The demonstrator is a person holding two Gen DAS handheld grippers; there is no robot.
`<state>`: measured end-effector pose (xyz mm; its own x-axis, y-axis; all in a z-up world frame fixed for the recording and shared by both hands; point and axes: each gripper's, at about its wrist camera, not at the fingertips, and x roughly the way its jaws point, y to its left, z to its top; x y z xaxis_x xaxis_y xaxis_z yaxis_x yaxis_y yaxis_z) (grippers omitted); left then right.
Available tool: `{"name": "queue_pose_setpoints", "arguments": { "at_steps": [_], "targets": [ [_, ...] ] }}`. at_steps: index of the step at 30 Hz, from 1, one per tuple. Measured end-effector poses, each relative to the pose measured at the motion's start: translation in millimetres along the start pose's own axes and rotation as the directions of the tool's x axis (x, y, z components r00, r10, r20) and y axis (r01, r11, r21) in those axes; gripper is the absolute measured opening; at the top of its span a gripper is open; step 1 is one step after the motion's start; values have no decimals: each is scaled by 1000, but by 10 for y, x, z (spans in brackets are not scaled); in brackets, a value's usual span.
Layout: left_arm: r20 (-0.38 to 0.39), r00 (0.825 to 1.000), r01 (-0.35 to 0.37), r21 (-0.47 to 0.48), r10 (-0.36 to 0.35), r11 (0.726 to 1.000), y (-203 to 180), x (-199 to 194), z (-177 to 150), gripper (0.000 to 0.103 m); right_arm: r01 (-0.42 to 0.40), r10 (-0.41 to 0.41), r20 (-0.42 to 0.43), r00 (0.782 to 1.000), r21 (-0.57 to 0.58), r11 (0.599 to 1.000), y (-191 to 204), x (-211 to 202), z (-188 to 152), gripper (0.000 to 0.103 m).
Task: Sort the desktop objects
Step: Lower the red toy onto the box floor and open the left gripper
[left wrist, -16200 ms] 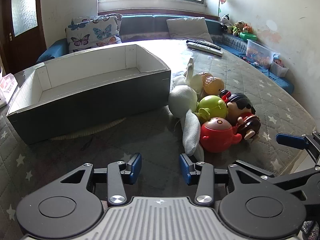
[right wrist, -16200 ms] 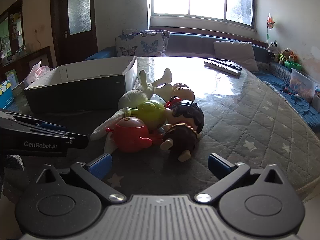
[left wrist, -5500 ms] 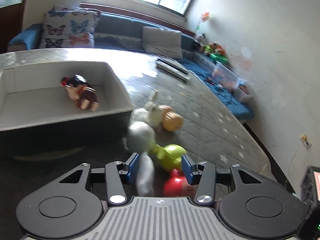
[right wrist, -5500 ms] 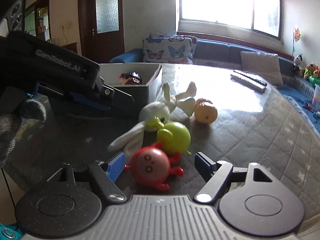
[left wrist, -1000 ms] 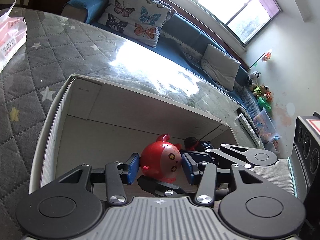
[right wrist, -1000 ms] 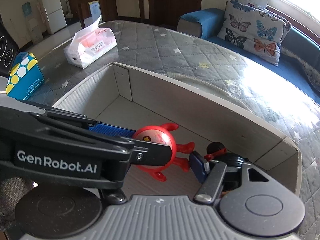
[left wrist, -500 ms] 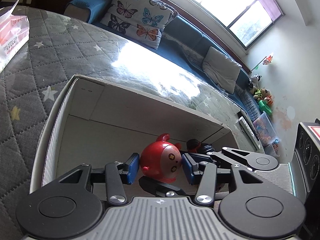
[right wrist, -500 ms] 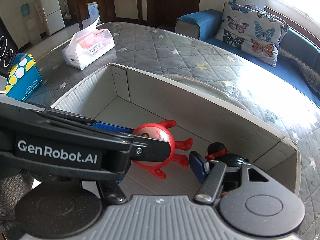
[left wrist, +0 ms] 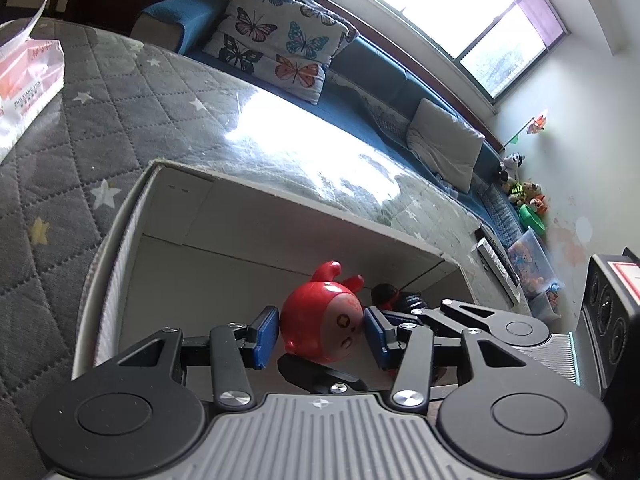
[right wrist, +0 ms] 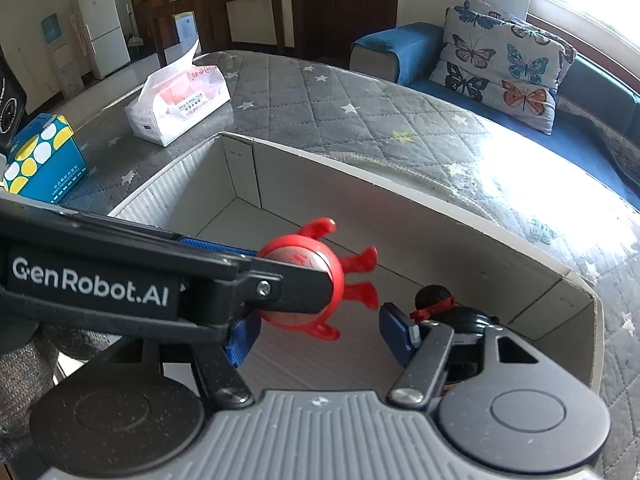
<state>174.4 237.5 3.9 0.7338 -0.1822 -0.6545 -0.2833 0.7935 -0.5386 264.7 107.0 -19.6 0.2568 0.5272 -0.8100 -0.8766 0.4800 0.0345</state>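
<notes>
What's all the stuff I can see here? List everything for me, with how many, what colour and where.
Red round toy: one, red, held over the box floor between the left gripper's pads.
Dark-haired doll: one, black with a red bow, lying in the box's right end.
Box: one, white inside, on the table.
Table: one, grey quilted cover with stars.
Tissue pack: one, white and pink, on the table beyond the box.
Blue carton: one, blue with yellow and white dots, at the table's left edge.
Butterfly cushion: one, pale with butterflies, on the blue sofa.
Left gripper: black, blue pads, shut on the toy.
Right gripper: black, blue pads, open, empty.
</notes>
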Motion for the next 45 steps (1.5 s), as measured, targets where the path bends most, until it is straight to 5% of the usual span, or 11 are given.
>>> {"name": "queue_pose_setpoints", "arguments": {
  "at_steps": [18, 27, 45],
  "targets": [
    [-47, 999, 10, -61, -13, 998, 100, 131, -2, 49, -21, 19, 28, 999, 55, 998, -79, -28, -1, 73],
    [-10, 1000, 12, -61, -13, 998, 107, -1, -1, 49, 7, -9, 22, 1000, 78, 997, -108, -17, 7, 72],
    [82, 997, -10, -24, 12, 1000, -46, -422, -145, 49, 46, -53, 200, 978, 39, 998, 42, -469, -230, 72]
  ]
}}
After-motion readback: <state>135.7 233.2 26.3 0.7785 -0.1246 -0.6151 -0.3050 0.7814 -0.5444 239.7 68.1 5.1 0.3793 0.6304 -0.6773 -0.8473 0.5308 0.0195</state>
